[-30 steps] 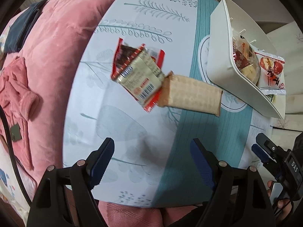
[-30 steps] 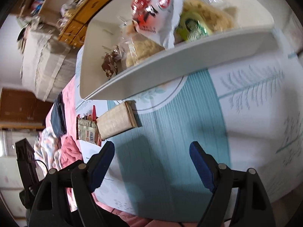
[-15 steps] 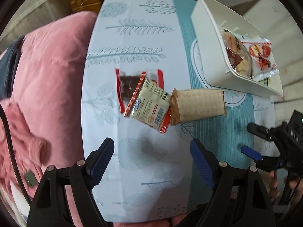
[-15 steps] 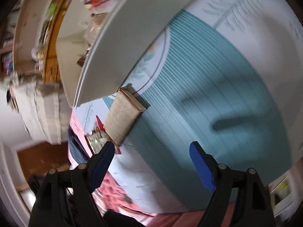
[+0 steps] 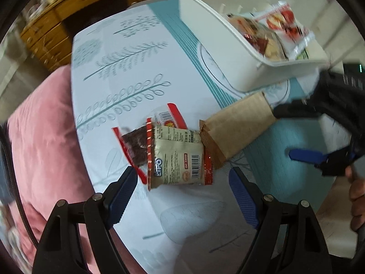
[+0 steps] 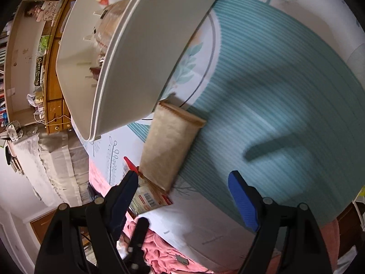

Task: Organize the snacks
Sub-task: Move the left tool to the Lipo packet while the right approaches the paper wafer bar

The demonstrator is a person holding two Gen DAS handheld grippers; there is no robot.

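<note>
Left gripper [image 5: 180, 194] wide open, nothing between its blue pads [image 5: 121, 194], hanging over the patterned tablecloth [image 5: 127, 73]. Just ahead of the fingertips, a cream snack packet [image 5: 180, 157] with a barcode, lying partly on a red-edged packet [image 5: 134, 146] with dark contents that reaches almost to the left pad. Beyond the right pad and touching the cream packet's end, a brown paper packet [image 5: 237, 130], slanted up toward a white bin [image 5: 219, 50]. Inside the bin, several more wrapped snacks [image 5: 280, 25], at the far right of the fingers. Pink cushion [image 5: 43, 141] off to the left of the pads.

Right gripper [image 6: 182, 196] likewise spread wide and empty, seen from the left wrist camera at the right edge [image 5: 305, 155], close to the brown packet's far end. In its own view, brown paper packet [image 6: 168, 146] straight ahead of the left pad, one end tucked against the white bin [image 6: 146, 52]. Cream packet [image 6: 148, 198] partly hidden behind that pad. Teal striped cloth [image 6: 273, 91] ahead of the right pad.
</note>
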